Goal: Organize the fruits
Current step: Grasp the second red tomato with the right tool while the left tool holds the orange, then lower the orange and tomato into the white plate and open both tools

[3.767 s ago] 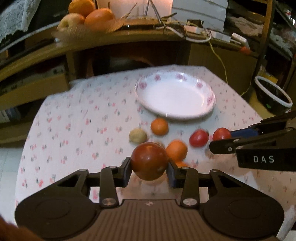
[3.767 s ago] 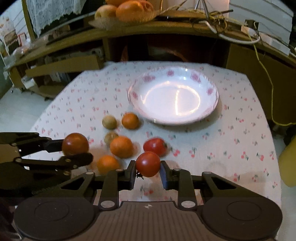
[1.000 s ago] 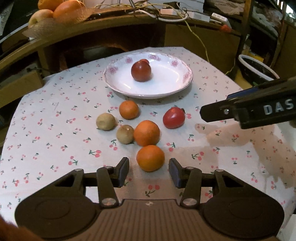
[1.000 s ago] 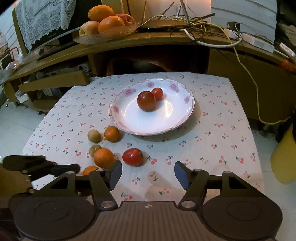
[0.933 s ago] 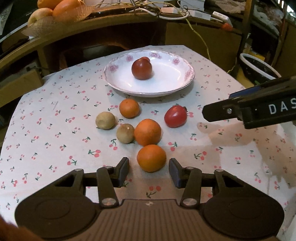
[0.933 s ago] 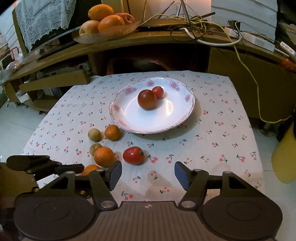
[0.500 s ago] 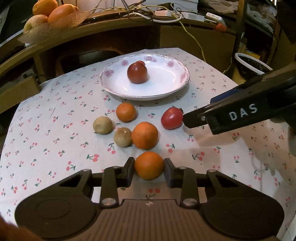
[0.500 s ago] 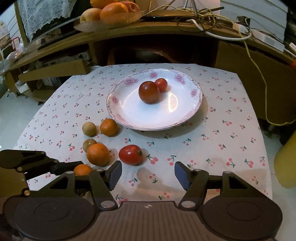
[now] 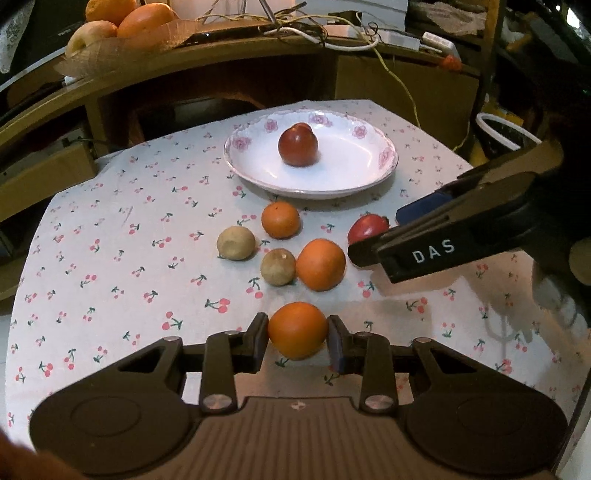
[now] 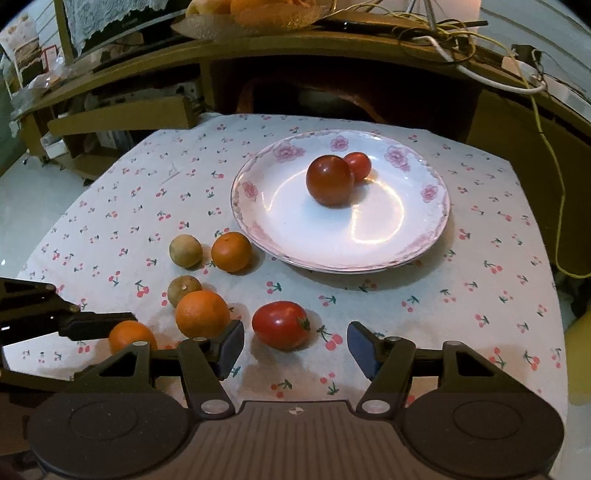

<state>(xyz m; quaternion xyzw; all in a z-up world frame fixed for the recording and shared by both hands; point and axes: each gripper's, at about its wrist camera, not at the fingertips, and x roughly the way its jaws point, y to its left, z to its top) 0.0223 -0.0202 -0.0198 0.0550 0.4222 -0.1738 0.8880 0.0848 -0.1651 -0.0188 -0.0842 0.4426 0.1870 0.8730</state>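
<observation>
My left gripper (image 9: 297,338) is shut on an orange (image 9: 297,329) at the near side of the table. My right gripper (image 10: 295,341) is open, its fingers on either side of a red tomato (image 10: 281,324) that lies on the cloth; it also shows in the left wrist view (image 9: 384,243). The white flowered plate (image 10: 388,243) holds a dark red fruit (image 10: 329,179) and a small tomato (image 10: 358,166). Loose on the cloth lie two oranges (image 10: 202,313) (image 10: 231,251) and two brownish fruits (image 10: 185,250) (image 10: 183,290).
A wooden shelf unit (image 9: 221,70) stands behind the table with a fruit basket (image 9: 122,33) and cables (image 9: 332,29) on top. A black bin with a white rim (image 9: 506,134) stands at the right. The table edge runs close on the right side.
My left gripper has closed on the near orange. My right gripper has moved forward and down toward the red tomato and stays open.
</observation>
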